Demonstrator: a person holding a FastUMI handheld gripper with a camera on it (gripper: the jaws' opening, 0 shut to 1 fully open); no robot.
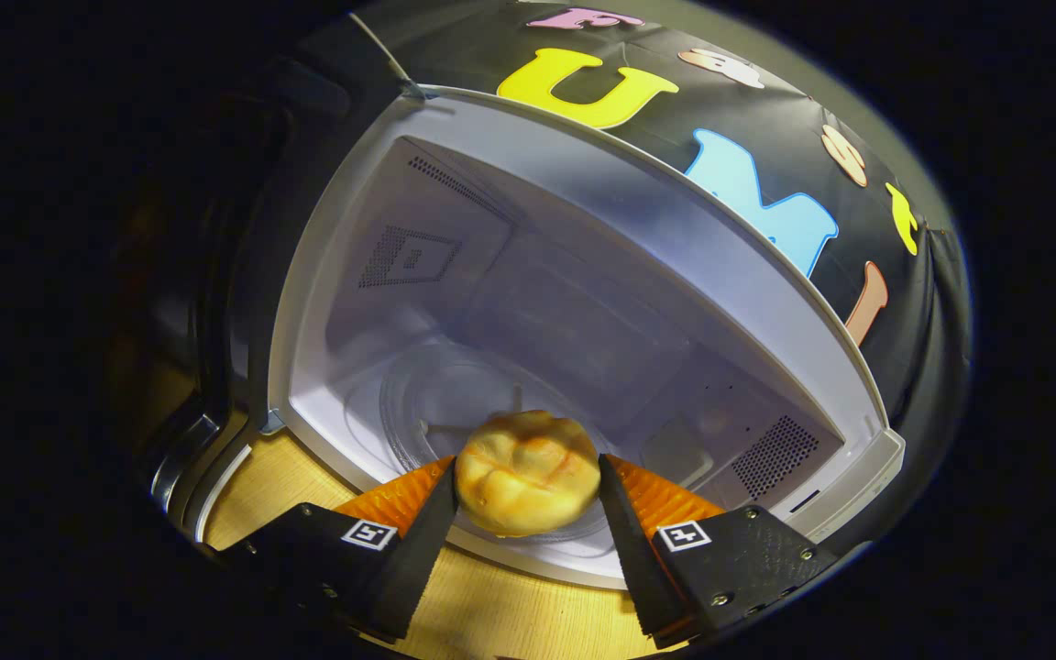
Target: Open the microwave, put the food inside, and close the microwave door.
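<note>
While pinched between both fingers of the gripper (528, 477), bun (528, 472) hangs at open microwave (583, 275) mouth, glass turntable (427, 403) just beyond.

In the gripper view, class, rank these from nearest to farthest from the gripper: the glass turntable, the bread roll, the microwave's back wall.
1. Bread roll, held between the gripper fingers.
2. Glass turntable, just beyond the roll, on the microwave floor.
3. Back wall, deepest inside.

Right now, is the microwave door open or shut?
Open. The microwave cavity and its glass turntable are in plain sight beyond the tongs, which are shut on the bun at the opening.
</note>
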